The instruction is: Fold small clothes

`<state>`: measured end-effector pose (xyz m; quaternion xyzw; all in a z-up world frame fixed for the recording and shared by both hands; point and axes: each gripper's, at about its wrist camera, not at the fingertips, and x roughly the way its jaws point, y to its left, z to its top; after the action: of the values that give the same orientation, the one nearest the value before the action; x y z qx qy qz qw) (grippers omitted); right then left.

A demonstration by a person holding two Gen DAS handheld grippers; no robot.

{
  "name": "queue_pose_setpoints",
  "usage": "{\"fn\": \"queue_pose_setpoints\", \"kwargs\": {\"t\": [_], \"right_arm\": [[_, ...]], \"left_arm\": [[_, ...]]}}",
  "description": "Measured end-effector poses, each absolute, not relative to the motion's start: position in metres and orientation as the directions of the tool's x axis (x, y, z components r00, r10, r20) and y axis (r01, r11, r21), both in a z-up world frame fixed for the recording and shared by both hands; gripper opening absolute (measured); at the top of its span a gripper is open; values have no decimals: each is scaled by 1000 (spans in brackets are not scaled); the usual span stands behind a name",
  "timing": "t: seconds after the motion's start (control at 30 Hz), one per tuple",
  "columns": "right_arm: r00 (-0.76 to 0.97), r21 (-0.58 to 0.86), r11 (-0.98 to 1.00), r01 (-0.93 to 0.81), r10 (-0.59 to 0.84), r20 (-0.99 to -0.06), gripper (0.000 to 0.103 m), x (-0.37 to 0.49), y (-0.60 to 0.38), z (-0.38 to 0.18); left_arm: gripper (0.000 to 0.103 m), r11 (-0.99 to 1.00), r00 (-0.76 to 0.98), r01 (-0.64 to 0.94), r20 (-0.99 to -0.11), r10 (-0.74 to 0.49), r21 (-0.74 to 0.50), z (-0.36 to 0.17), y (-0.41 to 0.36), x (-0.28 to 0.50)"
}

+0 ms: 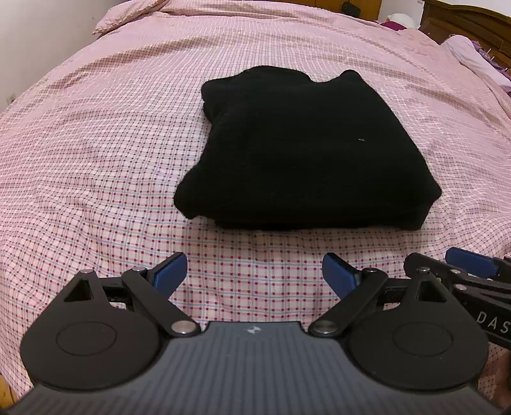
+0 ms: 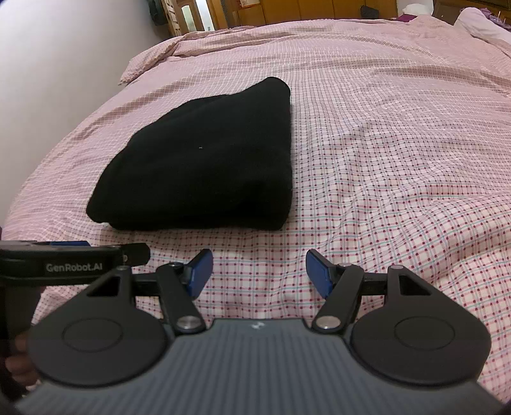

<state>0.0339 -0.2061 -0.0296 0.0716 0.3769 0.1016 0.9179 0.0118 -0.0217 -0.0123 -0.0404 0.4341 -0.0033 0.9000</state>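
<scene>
A black garment (image 1: 303, 150) lies folded into a thick rectangle on the pink checked bedspread (image 1: 95, 143). It also shows in the right wrist view (image 2: 204, 162), ahead and to the left. My left gripper (image 1: 254, 273) is open and empty, a short way in front of the garment's near edge. My right gripper (image 2: 259, 271) is open and empty, just in front of the garment's near right corner. Each gripper shows at the edge of the other's view: the right one (image 1: 469, 274), the left one (image 2: 73, 260).
The bedspread (image 2: 399, 159) stretches wide to the right of the garment. A wooden headboard (image 1: 469, 22) and pillows (image 1: 463, 48) are at the far right. A white wall (image 1: 38, 41) runs along the left side. Wooden cabinets (image 2: 287, 11) stand beyond the bed.
</scene>
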Motion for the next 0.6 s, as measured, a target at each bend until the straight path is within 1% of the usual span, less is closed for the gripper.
{"fn": "queue_pose_setpoints", "kwargs": {"t": [0.6], "right_arm": [[695,207,969,-134,241,-677,66,34,-206,-29]], "left_arm": [[94,997,621,-33,-783,-37,-74,-13,-21,11]]}}
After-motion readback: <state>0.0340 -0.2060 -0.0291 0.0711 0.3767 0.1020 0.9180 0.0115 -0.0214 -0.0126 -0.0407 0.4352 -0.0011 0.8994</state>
